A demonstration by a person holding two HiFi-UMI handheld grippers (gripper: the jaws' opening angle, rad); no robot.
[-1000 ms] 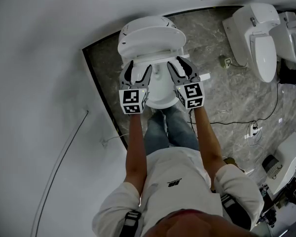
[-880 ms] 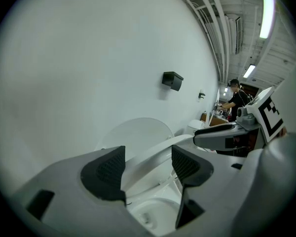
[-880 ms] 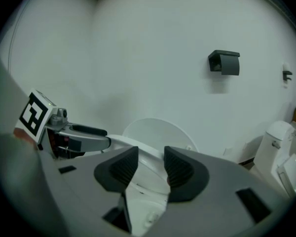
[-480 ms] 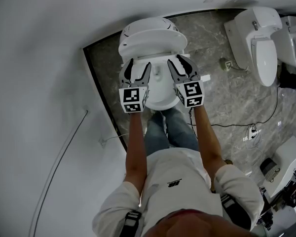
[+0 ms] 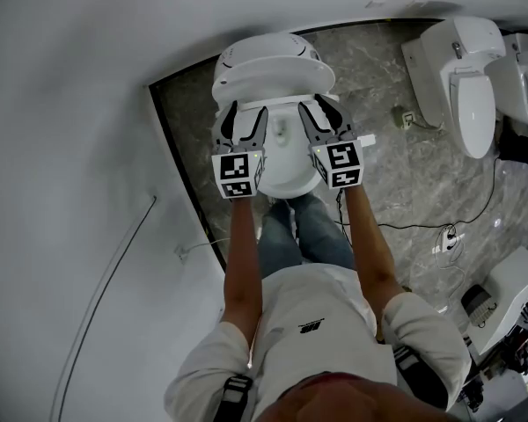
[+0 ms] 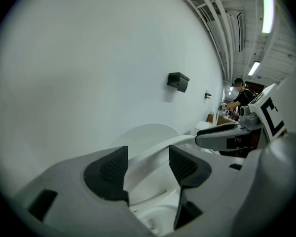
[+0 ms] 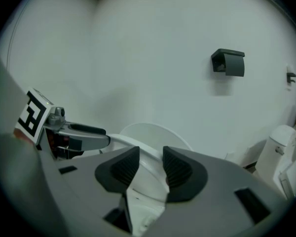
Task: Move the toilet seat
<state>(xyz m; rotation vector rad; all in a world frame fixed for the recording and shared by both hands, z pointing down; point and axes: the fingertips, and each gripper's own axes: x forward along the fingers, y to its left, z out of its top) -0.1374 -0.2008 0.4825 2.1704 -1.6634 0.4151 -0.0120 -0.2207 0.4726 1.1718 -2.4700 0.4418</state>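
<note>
The left gripper (image 6: 148,164) has its jaws spread wide, though they have just been closing. The rim of the toilet seat (image 6: 183,141) runs through the gap between its pads, and I cannot tell whether either pad touches it. The right gripper (image 7: 150,167), level with it on the seat's other side, has also just been closing. Its jaws stand much narrower, and both pads sit against the same rim, pinching it. Below both sets of jaws the bowl (image 5: 282,161) lies open, so the seat stands lifted clear of it, tilted up away from the person. From the left jaws the rim sweeps off to the right as far as the right gripper's fingers. Just beyond the jaws of both grippers, the lid (image 7: 153,132) stands raised behind the seat, near the white wall (image 6: 89,58). Higher on that wall, above and to the right of the right gripper, hangs a small black holder (image 7: 228,61). Well off to that gripper's right, two more white toilets (image 5: 462,69) stand on the grey marbled floor (image 5: 405,174).
</note>
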